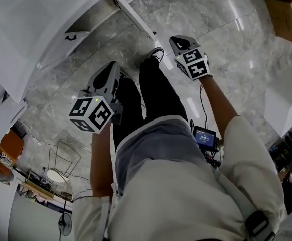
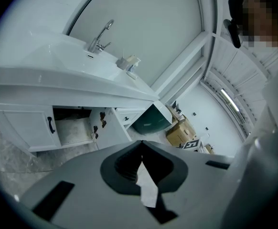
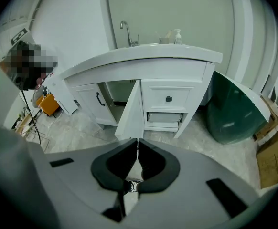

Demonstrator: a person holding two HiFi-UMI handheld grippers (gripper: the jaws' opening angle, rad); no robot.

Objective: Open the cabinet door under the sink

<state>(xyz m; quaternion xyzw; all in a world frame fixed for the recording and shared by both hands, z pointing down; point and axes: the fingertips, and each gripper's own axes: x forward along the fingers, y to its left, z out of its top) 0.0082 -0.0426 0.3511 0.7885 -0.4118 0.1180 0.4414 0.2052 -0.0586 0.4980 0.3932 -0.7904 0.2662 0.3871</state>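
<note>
We take the white vanity cabinet (image 3: 175, 73) as our marker. It stands on a grey marbled floor (image 3: 77, 125), with the sink (image 2: 58, 56) set in its top. Under the sink, the cabinet door (image 3: 129, 112) is already open. It is swung out toward us, edge-on in the right gripper view, with the dark compartment showing behind it. The neighbouring door (image 3: 89, 104) on the cabinet's left side is shut, its black handle (image 3: 100, 99) upright. On the cabinet's right side sits a drawer (image 3: 168, 95) with a small dark knob.

Just beside the cabinet's right end leans a dark green tub-like thing (image 3: 234, 109); beyond that lies a cardboard box (image 3: 272, 159).

Both grippers hang in front of the cabinet, well apart from it and touching nothing. The left gripper (image 2: 141, 144) is clenched — its jaws meet at the tips with nothing between them. The right gripper (image 3: 137, 140) is likewise clenched and empty.

On the cabinet's top, a chrome faucet (image 3: 125, 32) rises behind the sink — and a soap bottle (image 3: 177, 36) stands near it, toward the cabinet's right end.
</note>
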